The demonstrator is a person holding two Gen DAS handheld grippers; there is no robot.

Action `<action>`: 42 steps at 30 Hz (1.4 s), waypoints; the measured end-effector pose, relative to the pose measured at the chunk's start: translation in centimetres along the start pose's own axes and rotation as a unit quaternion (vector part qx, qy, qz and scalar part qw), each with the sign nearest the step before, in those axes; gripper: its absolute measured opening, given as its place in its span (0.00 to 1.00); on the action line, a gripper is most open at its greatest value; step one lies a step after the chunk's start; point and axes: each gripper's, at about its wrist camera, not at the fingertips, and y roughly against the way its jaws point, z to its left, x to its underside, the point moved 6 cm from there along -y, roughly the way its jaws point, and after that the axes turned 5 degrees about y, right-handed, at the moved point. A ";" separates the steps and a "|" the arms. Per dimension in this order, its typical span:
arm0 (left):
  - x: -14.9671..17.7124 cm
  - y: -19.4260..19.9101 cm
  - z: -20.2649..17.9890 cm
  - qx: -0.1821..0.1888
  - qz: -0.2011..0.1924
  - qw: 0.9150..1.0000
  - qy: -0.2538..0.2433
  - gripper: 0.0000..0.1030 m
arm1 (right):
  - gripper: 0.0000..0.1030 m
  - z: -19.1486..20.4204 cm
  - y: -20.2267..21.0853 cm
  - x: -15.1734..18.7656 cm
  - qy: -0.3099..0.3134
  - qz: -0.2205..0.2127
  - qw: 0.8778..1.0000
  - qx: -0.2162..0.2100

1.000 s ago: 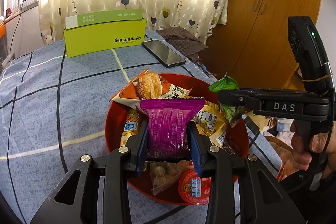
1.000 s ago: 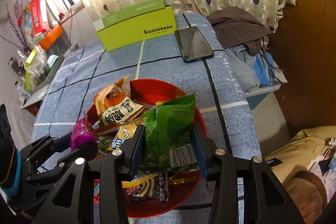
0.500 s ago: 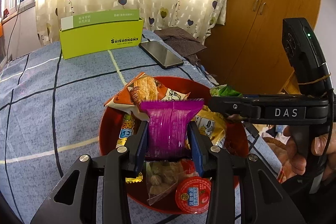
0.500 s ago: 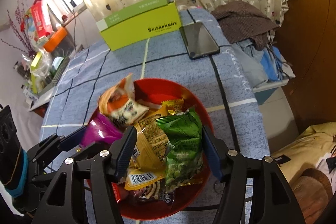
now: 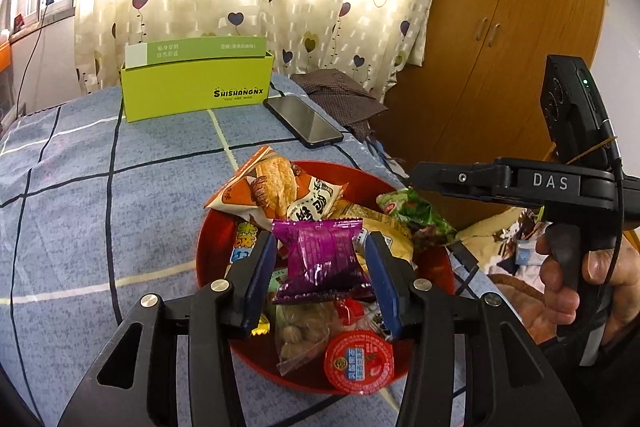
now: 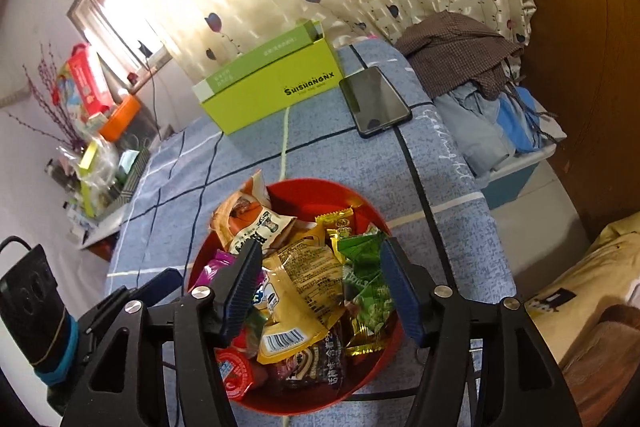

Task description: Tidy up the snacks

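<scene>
The left gripper (image 5: 322,269) was opening, its pads apparently clear of the crinkled purple packet (image 5: 322,259); the right gripper (image 6: 320,287) was closing around the green packet (image 6: 366,287) over the red bowl (image 6: 280,189).

the green box (image 5: 198,95) reads "shishangnx" with "you are mine" beneath it. the right gripper (image 5: 432,183) has "das" on its black body. chinese print on the snack packets (image 5: 308,205) is too small to read.
</scene>
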 end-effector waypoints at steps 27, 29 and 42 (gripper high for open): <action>4.2 3.6 0.5 -0.045 0.014 0.999 -0.007 0.47 | 0.58 6.5 1.7 9.1 0.149 -0.009 0.981 0.123; 4.5 3.8 0.7 -0.050 0.014 0.999 -0.005 0.47 | 0.58 6.9 1.8 9.4 0.152 -0.010 0.981 0.119; 5.5 3.9 0.6 -0.087 0.016 0.996 -0.016 0.46 | 0.60 7.0 1.7 10.0 0.160 -0.004 0.980 0.119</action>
